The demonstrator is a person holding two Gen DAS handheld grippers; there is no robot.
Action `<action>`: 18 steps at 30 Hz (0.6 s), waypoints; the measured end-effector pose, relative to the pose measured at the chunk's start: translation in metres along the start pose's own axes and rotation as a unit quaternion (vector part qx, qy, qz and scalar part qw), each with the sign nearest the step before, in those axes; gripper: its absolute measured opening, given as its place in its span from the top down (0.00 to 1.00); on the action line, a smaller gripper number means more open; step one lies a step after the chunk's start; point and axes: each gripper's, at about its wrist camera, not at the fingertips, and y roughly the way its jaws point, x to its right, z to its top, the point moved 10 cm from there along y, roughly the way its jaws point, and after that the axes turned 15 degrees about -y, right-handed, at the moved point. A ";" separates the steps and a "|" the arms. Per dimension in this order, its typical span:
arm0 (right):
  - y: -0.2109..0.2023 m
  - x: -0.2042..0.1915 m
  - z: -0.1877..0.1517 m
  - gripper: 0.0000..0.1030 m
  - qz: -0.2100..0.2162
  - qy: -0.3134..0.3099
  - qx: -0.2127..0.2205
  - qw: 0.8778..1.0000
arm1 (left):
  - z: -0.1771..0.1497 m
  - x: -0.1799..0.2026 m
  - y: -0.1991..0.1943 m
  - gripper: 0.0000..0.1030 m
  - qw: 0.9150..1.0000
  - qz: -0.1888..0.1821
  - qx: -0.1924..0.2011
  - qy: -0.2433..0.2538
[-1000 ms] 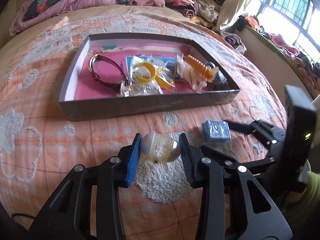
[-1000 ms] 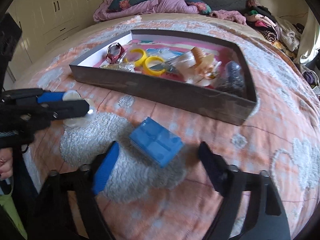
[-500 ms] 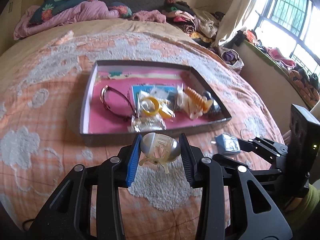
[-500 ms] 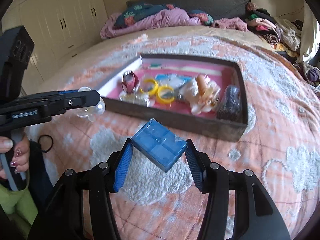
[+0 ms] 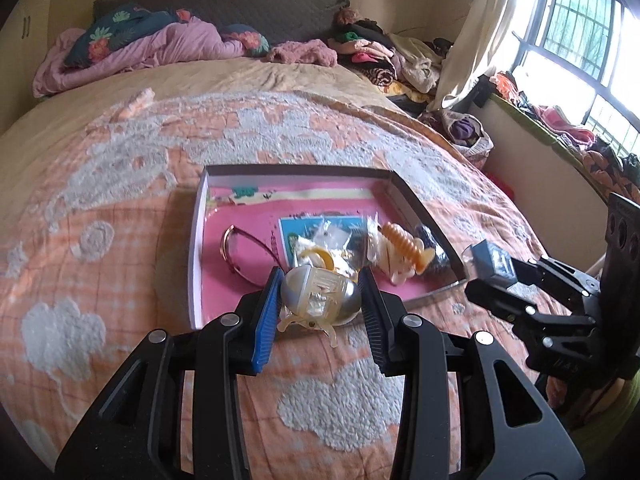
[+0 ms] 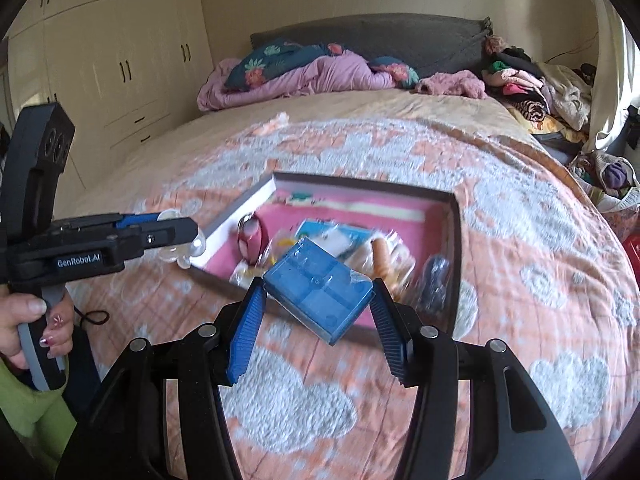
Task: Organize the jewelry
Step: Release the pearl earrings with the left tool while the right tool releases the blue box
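My left gripper (image 5: 319, 294) is shut on a silver and cream hair claw clip (image 5: 318, 295), held in the air above the near edge of the grey tray (image 5: 197, 248). My right gripper (image 6: 318, 302) is shut on a small blue plastic box (image 6: 320, 292), also lifted above the bed; it also shows in the left wrist view (image 5: 494, 261). The tray has a pink floor and holds a dark red bangle (image 5: 244, 254), yellow rings (image 5: 320, 258), an orange ridged clip (image 5: 402, 240) and small plastic bags. The left gripper also shows in the right wrist view (image 6: 176, 236).
The tray lies on an orange and white bedspread (image 5: 100, 208). Pillows and a pink blanket (image 5: 152, 48) are piled at the headboard, clothes (image 5: 384, 56) at the far right. A wardrobe (image 6: 112, 60) stands left of the bed, a window (image 5: 580, 36) to the right.
Both grippers have risen from the bedspread and moved toward the tray. The right gripper closed on the blue box and lifted it; the left kept hold of the claw clip.
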 end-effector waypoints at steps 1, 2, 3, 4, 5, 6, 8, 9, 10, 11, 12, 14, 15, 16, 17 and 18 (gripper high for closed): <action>0.000 0.002 0.002 0.50 -0.002 0.001 0.001 1.000 | 0.002 0.000 0.000 0.71 1.000 0.000 0.001 0.000; 0.000 0.006 0.005 0.50 -0.003 0.003 0.003 1.000 | 0.005 -0.001 0.001 0.71 1.000 0.002 0.003 0.001; 0.000 0.007 0.006 0.50 -0.005 0.004 0.004 1.000 | 0.007 -0.001 0.002 0.71 1.000 0.002 0.003 0.001; 0.000 0.010 0.008 0.50 -0.007 0.005 0.006 1.000 | 0.009 -0.001 0.002 0.71 1.000 0.002 0.004 0.001; 0.000 0.012 0.010 0.50 -0.009 0.005 0.007 1.000 | 0.011 -0.001 0.003 0.71 1.000 0.003 0.006 0.002; 0.000 0.015 0.012 0.50 -0.010 0.006 0.008 1.000 | 0.013 -0.001 0.003 0.71 1.000 0.005 0.008 0.004; 0.001 0.019 0.014 0.50 -0.014 0.007 0.009 1.000 | 0.017 -0.002 0.004 0.71 1.000 0.011 0.013 0.010; 0.002 0.021 0.015 0.50 -0.017 0.007 0.010 1.000 | 0.018 -0.002 0.005 0.71 1.000 0.011 0.014 0.010; 0.003 0.022 0.016 0.50 -0.018 0.007 0.011 1.000 | 0.020 -0.002 0.007 0.71 1.000 0.011 0.013 0.009; 0.004 0.024 0.017 0.50 -0.019 0.007 0.011 1.000 | 0.021 -0.003 0.008 0.71 1.000 0.012 0.013 0.009; 0.005 0.026 0.017 0.50 -0.021 0.008 0.010 1.000 | 0.021 -0.003 0.008 0.71 1.000 0.013 0.013 0.011; 0.009 0.029 0.018 0.50 -0.023 0.008 0.008 1.000 | 0.023 -0.004 0.012 0.71 1.000 0.015 0.011 0.010; 0.011 0.030 0.018 0.50 -0.024 0.008 0.007 1.000 | 0.023 -0.005 0.015 0.71 1.000 0.016 0.009 0.009; 0.013 0.030 0.017 0.50 -0.023 0.008 0.006 1.000 | 0.023 -0.006 0.018 0.71 1.000 0.017 0.007 0.008; 0.015 0.031 0.017 0.50 -0.023 0.008 0.005 1.000 | 0.023 -0.007 0.020 0.71 1.000 0.018 0.006 0.007; 0.018 0.031 0.017 0.50 -0.024 0.007 0.003 1.000 | 0.024 -0.009 0.022 0.71 1.000 0.019 0.005 0.006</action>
